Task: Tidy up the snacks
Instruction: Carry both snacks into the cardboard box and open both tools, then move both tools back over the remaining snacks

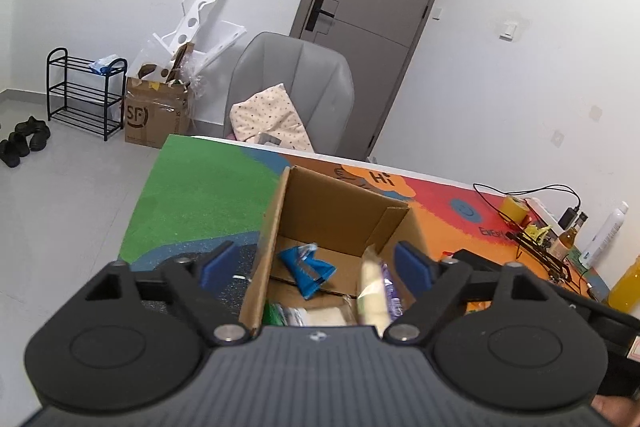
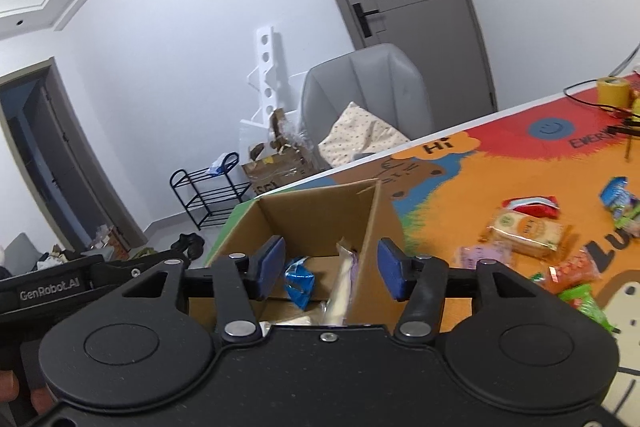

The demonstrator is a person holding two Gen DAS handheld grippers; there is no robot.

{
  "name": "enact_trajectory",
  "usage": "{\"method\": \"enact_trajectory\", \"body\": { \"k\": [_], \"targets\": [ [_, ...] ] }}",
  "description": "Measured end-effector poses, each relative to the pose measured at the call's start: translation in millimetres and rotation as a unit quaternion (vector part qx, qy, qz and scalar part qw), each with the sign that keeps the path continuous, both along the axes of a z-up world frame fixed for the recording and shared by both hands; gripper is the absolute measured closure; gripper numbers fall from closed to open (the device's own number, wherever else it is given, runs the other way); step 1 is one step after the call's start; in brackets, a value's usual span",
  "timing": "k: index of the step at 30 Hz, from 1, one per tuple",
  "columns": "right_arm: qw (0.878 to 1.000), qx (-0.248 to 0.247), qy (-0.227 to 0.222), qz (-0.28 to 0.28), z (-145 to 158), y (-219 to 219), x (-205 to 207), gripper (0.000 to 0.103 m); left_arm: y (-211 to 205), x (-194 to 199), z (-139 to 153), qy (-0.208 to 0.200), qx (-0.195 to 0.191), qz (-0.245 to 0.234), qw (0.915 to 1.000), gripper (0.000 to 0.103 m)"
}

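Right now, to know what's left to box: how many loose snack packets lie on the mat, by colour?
Red packet: 1
Tan packet: 1
Blue packet: 1
Lilac packet: 1
Orange packet: 1
Green packet: 1
Total: 6; frame edge may hide more.

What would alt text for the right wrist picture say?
An open right gripper hovers over a cardboard box holding a blue packet, on a colourful mat. More snack packets lie scattered to the right.

Open right gripper (image 2: pixel 331 271) over cardboard box (image 2: pixel 316 211)
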State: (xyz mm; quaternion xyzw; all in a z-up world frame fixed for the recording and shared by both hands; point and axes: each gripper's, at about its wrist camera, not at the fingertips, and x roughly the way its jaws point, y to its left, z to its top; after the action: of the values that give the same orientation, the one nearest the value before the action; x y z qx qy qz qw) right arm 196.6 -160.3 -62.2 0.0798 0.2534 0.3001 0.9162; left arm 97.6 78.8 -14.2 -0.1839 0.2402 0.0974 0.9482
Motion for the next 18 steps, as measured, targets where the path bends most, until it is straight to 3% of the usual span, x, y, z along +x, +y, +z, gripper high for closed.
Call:
{"method": "enact_trajectory", "body": {
  "k": [5, 18],
  "targets": [
    [1.0, -0.001, -0.009, -0.017, 3, -20, -12, 0.031, -12, 3, -1, 0.008, -0.003, -0.012, 0.9999, 0.009],
    [0.999, -0.007, -0.019, -0.046, 8, -62, -28, 0.015, -59, -6, 1, 0.001, 0.015, -0.062, 0.998, 0.0]
  ]
}}
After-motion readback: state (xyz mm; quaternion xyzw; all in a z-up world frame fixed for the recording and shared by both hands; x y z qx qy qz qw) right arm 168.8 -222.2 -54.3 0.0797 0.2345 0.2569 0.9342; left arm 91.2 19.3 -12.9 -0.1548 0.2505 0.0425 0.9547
